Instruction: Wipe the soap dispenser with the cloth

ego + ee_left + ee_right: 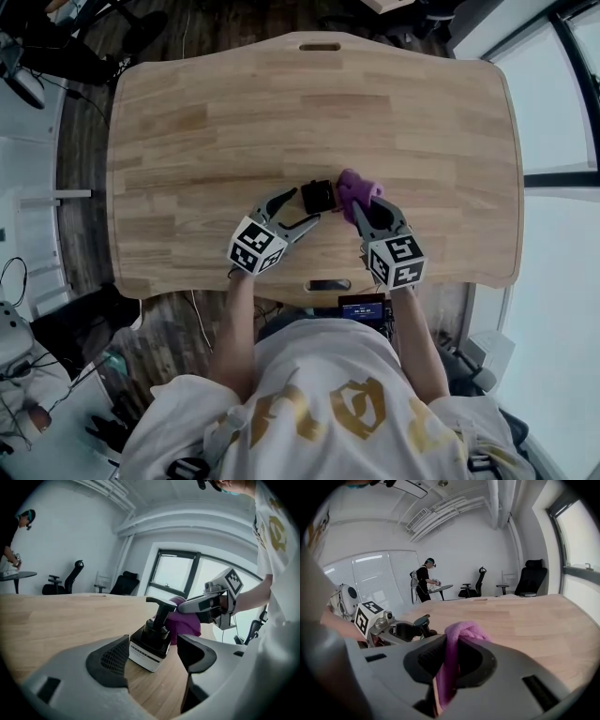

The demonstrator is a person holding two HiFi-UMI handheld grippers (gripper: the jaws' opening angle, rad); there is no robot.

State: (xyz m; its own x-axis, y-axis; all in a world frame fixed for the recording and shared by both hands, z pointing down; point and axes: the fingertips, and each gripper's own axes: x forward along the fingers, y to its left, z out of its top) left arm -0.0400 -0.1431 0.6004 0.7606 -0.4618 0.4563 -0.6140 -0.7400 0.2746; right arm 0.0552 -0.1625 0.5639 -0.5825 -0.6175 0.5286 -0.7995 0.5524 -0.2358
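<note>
Soap dispenser (318, 195), a squat square bottle with a black top, a white band at its base and a black pump, is standing upright near the front edge of the pale wooden table (234, 122). The left hand-held gripper (302, 208) is resting released, its ribbed pads flanking the bottle without pressing it. The right hand-held gripper (370, 208) is clenching a soft purple cloth (356, 190), bunched just beside the pump.

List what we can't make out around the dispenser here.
- Print on soap dispenser: left gripper view, too small, blurred.
- Its body, right gripper view: behind left gripper; only pump shows.
- Whether cloth touches it: left gripper view, pump overlaps; head view too small.
</note>
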